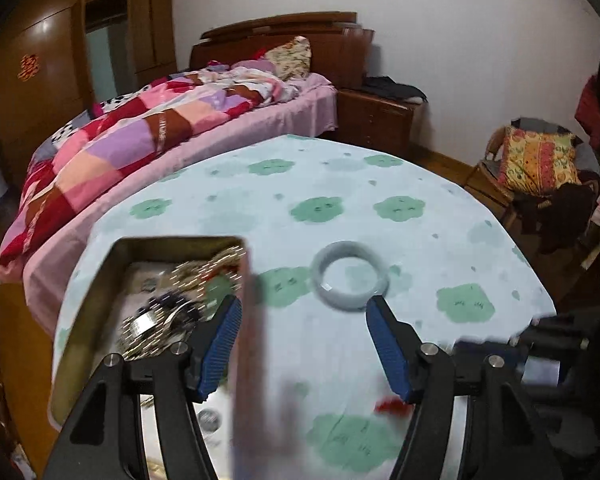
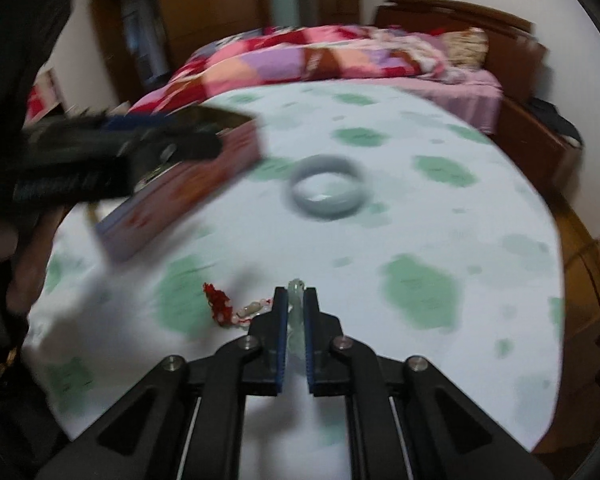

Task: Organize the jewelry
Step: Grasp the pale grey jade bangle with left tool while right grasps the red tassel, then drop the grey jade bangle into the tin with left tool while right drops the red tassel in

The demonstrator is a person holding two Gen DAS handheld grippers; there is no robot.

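Pendant point(image 2: 296, 312), pale green on a red cord, is pinched between the right claw point(image 2: 296, 300), low at the near table edge. Left claw point(image 1: 302, 312) hangs spread astride the tin point(image 1: 100, 280) wall. Lift gently so the cord clears before carrying left to the tin; the bangle point(image 2: 326, 188) waits farther off.

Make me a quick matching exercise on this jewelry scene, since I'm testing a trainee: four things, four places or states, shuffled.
Things:
1. bangle
2. tin box
3. left gripper
4. right gripper

Places or states:
A. shut on a pale green pendant with a red cord
B. lying flat on the tablecloth, apart from the box
C. open, holding nothing
D. lid off, a heap of jewelry inside

Pairs: 1-B, 2-D, 3-C, 4-A
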